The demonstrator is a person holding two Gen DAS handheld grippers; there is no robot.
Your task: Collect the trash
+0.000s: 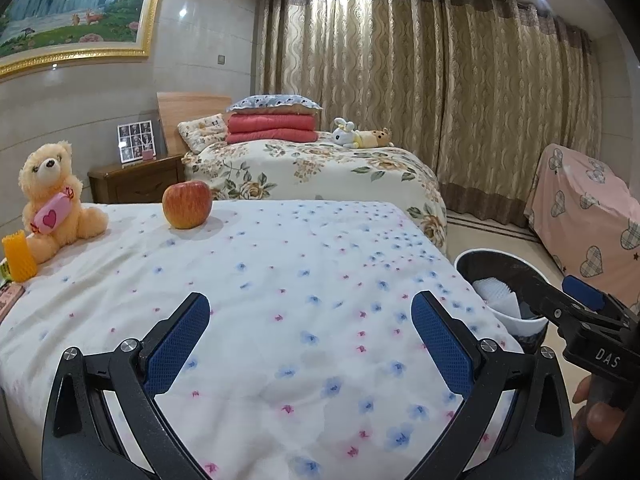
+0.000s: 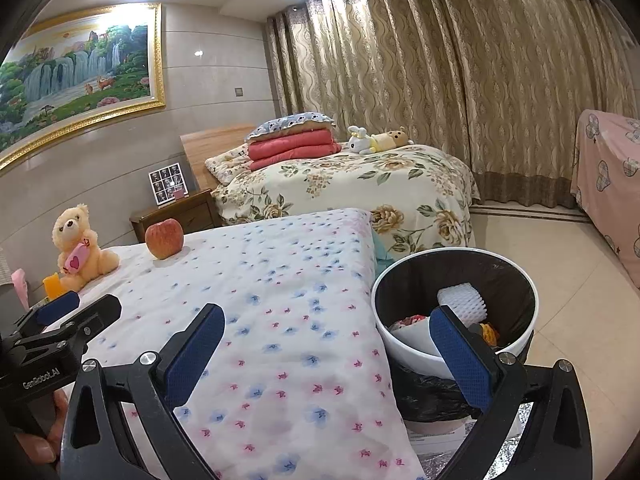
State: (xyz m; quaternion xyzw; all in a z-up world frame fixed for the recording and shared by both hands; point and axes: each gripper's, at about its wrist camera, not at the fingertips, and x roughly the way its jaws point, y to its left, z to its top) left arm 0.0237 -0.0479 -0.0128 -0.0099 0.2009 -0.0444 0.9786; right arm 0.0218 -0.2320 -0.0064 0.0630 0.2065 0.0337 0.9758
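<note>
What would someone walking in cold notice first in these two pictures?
Probably the red apple standing alone on the white flowered sheet, with the cream teddy bear sitting to its left by the bed's edge. Next, the white trash bin on the floor at the bed's right side, lined in black and already holding a white foam net and scraps. Both tongs, left and right, hang open and empty.

Two beds are showing: one under a white sheet dotted with blue and pink flowers [image 2: 288, 320], one under a cream floral quilt [image 2: 360, 184]. On the first are sitting one red apple [image 2: 164, 238] at ten o'clock, one peach plush teddy bear [image 2: 78, 246] and one orange foam net sleeve [image 1: 18, 256]. One white round trash bin with a black liner [image 2: 452, 356] is standing at three o'clock.
</note>
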